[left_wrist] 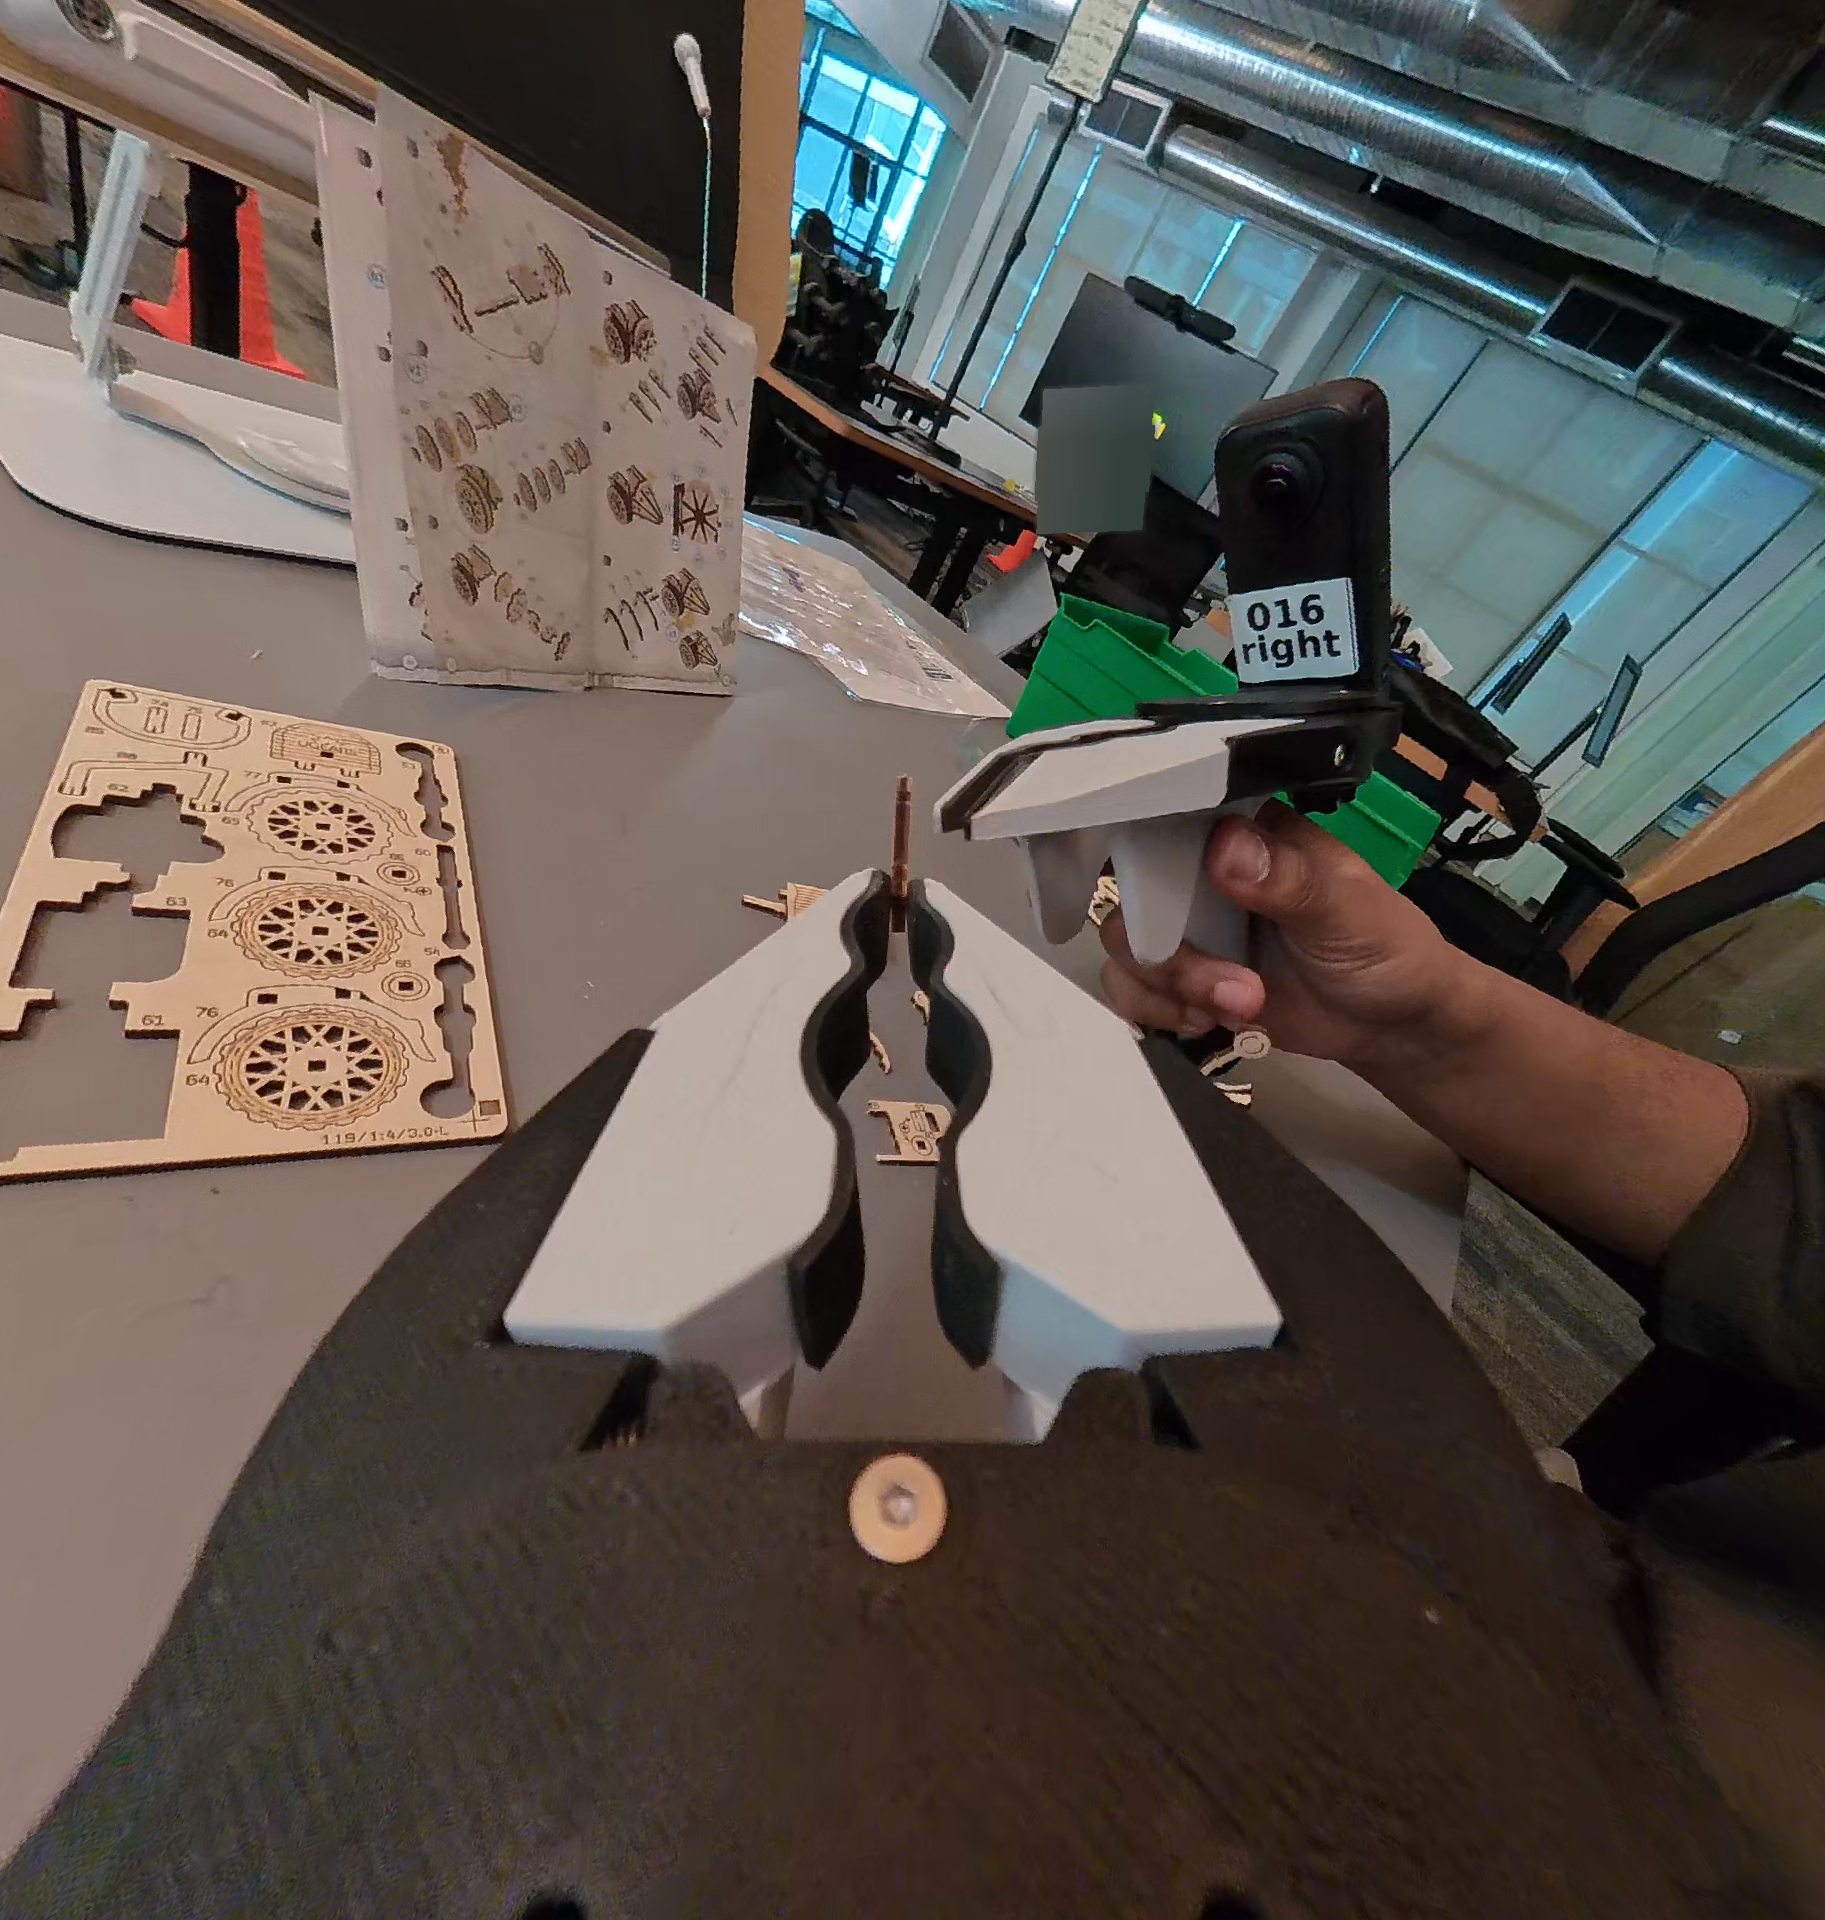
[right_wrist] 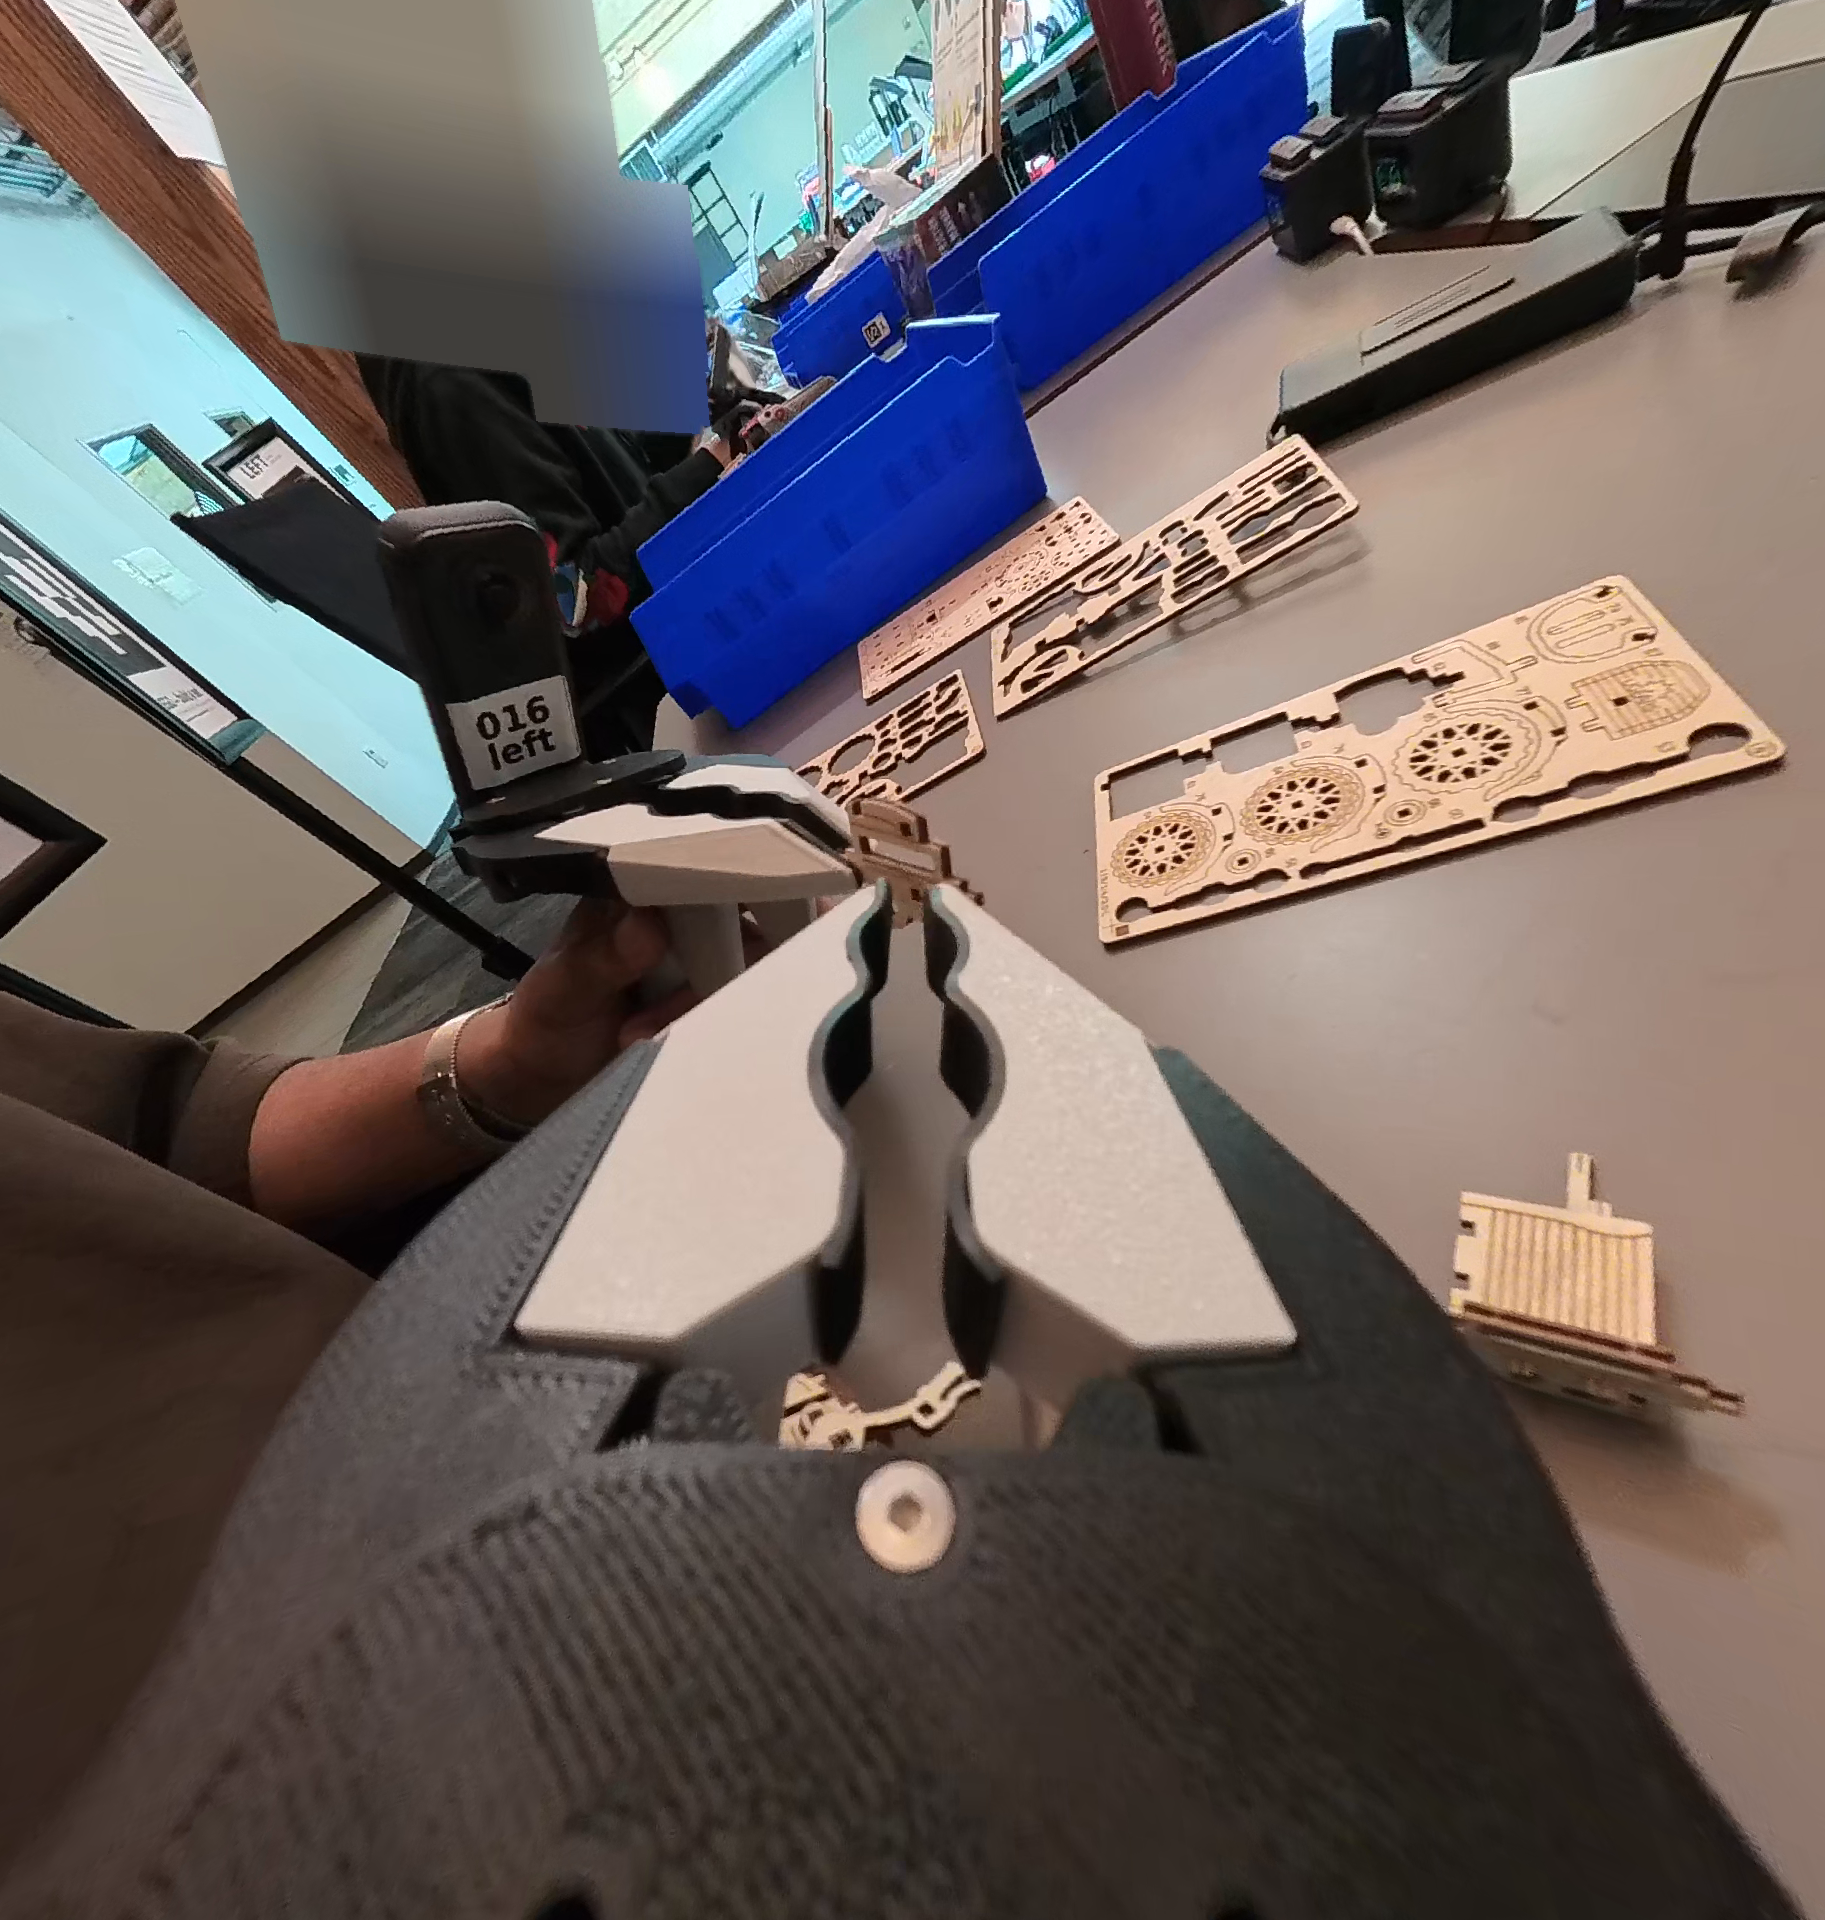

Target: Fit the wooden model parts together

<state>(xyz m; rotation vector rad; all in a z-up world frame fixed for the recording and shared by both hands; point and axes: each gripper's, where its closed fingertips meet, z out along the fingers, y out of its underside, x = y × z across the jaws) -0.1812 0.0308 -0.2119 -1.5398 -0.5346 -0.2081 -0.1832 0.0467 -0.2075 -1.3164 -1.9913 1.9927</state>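
My left gripper (left_wrist: 900, 891) is shut on a thin flat wooden part (left_wrist: 900, 831), seen edge-on and standing up from its fingertips above the grey table (left_wrist: 596, 790). In the right wrist view the same notched part (right_wrist: 895, 840) shows face-on, held at the tip of the left gripper (right_wrist: 843, 836). My right gripper (right_wrist: 908, 902) is closed to a narrow slit and holds nothing, its tips just short of the part's lower tab. In the left wrist view the right gripper (left_wrist: 944, 816) points at the part from the right with a small gap.
A laser-cut wooden sheet with wheels (left_wrist: 233, 925) (right_wrist: 1407, 769) lies flat, with more sheets (right_wrist: 1168, 582) behind. A ribbed wooden sub-assembly (right_wrist: 1557, 1299) and small loose parts (left_wrist: 913, 1127) lie on the table. An instruction booklet (left_wrist: 544, 416), blue bins (right_wrist: 835, 561) and a green bin (left_wrist: 1116, 665) stand nearby. Less than 4 cm separates the two grippers' tips.
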